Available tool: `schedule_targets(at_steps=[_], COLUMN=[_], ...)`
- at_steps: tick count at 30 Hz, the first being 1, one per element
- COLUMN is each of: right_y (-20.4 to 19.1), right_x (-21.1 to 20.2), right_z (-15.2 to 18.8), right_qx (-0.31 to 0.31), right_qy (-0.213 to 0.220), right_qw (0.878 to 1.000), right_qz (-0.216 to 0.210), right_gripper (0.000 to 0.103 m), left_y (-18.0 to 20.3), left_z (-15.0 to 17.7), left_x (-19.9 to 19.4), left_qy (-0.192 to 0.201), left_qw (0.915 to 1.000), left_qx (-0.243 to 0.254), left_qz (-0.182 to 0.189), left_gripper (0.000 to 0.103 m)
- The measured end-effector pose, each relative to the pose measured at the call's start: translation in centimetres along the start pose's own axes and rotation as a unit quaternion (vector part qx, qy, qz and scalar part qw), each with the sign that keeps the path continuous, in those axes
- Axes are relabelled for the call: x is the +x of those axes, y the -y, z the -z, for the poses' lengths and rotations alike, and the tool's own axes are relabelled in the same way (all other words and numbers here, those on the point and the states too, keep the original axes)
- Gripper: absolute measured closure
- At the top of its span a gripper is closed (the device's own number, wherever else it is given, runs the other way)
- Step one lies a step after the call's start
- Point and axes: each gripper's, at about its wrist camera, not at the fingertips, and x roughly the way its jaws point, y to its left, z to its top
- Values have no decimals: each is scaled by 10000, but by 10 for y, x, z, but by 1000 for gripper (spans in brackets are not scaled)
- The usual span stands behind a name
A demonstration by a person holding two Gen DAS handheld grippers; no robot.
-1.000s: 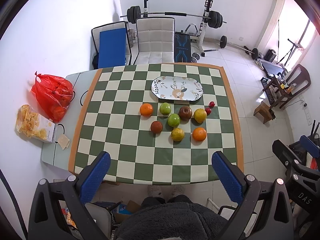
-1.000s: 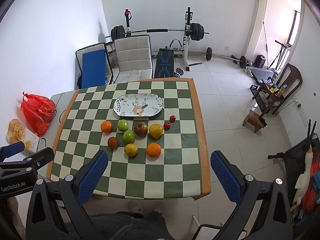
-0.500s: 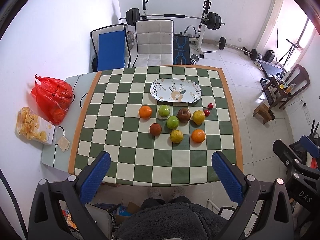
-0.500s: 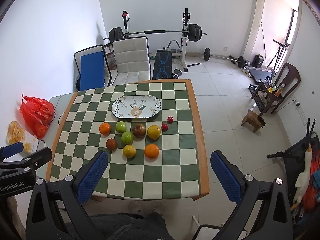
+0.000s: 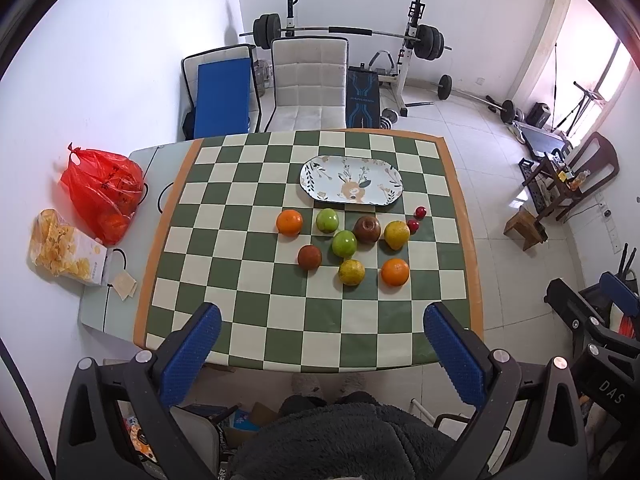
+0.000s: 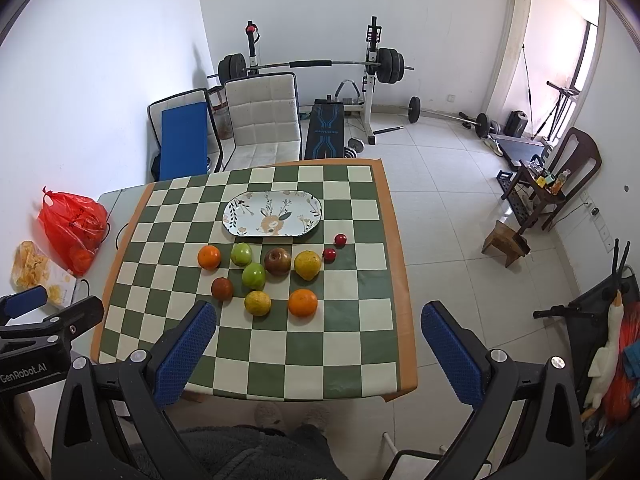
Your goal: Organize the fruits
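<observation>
Fruit lies loose on the green-and-cream checkered tablecloth [image 5: 248, 304], just in front of an empty oval plate [image 5: 351, 179] painted with a deer and leaves: two oranges [image 5: 289, 222] [image 5: 395, 272], two green apples [image 5: 327, 220] [image 5: 344, 243], a brownish-red apple [image 5: 367, 229], a yellow pear [image 5: 397, 234], a dark round fruit [image 5: 309, 257], a yellow-green citrus [image 5: 351, 272] and two small red fruits [image 5: 420, 212] [image 5: 413, 225]. Nothing stands between the fruit and the plate. Both grippers hang high above the near table edge, left gripper [image 5: 322, 354] and right gripper [image 6: 318, 354] each with blue pads spread wide and holding nothing. A red plastic bag [image 5: 102, 190] and a snack box [image 5: 66, 250] sit on the side table. Only the right wrist view shows the left gripper's body from outside, low at its left edge.
</observation>
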Motion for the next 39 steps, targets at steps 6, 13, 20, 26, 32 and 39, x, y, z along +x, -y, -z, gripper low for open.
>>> schedule_targets(at_steps=[6, 13, 20, 26, 32, 39], right_y=[4, 14, 32, 26, 12, 2], right_x=[-5, 4, 70, 169, 271, 370], right_z=[-9, 1, 5, 16, 28, 43], right_qx=[-21, 97, 236, 325, 673, 1292], right_qy=[14, 55, -11, -732, -1489, -2291], right_qw=[10000, 9998, 9985, 9936, 9831, 9630], right_qz=[-57, -170, -484, -796, -829, -583], right_gripper=[0, 0, 0, 0, 0, 1], left_y=[1, 3, -9, -29, -63, -68], left_z=[-2, -6, -14, -25, -32, -58], left_x=[-1, 1, 43, 113, 201, 314], left_qy=[1, 24, 467, 67, -729, -1738], left_qw=[10000, 10000, 9943, 9906, 9889, 9824], left_qx=[-25, -80, -382, -395, -381, 167], left_qz=[0, -38, -875, -1311, -1235, -659], left_gripper=[0, 0, 0, 0, 1, 9])
